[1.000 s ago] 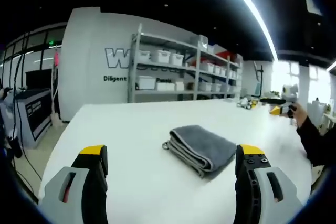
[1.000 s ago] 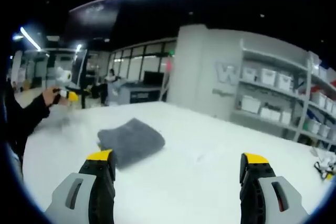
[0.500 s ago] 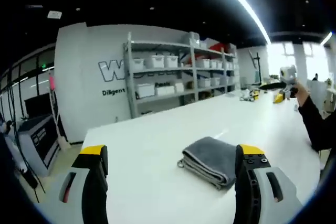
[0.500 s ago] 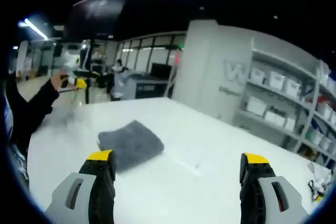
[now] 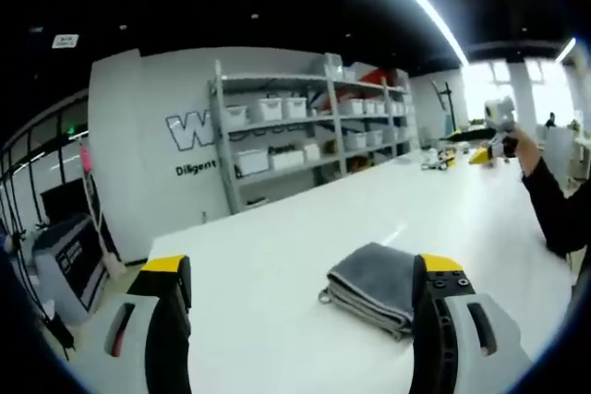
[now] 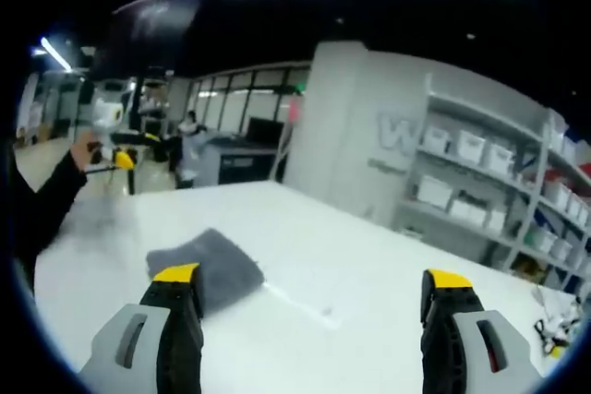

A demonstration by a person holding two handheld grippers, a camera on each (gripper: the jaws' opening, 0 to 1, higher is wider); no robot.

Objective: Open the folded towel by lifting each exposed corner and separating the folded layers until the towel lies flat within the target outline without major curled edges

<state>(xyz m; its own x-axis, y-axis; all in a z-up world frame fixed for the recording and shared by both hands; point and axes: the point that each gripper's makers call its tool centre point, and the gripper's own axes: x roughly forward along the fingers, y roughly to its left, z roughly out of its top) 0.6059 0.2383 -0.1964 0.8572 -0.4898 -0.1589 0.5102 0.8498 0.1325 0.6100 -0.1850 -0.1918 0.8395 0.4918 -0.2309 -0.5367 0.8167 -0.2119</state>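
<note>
While the left gripper view looks across a white table (image 5: 277, 256), the left gripper (image 5: 300, 297) rises from the bottom of the frame with its yellow-tipped jaws spread wide, nothing between them. Grey towel (image 5: 374, 283), folded, lies flat on the table at lower right of centre, its stacked layer edges facing the lower left; its right part sits behind the right jaw. A small loop shows at its left corner. Metal shelving (image 5: 305, 131) with white bins stands against a grey wall at upper centre. At the right edge, a dark sleeve (image 5: 554, 214) reaches up to a hand holding the other gripper (image 5: 494, 126), high and far off; whether its jaws are apart I cannot tell from here.

In the right gripper view, the right gripper (image 6: 309, 306) comes up from the bottom, jaws wide apart and empty. Towel (image 6: 208, 265) lies at lower left of centre, partly behind the left jaw, on the table (image 6: 369, 311). Shelving (image 6: 489, 191) at right. At upper left, a sleeve (image 6: 42, 205) and hand with the other gripper (image 6: 111, 140), blurred.
</note>
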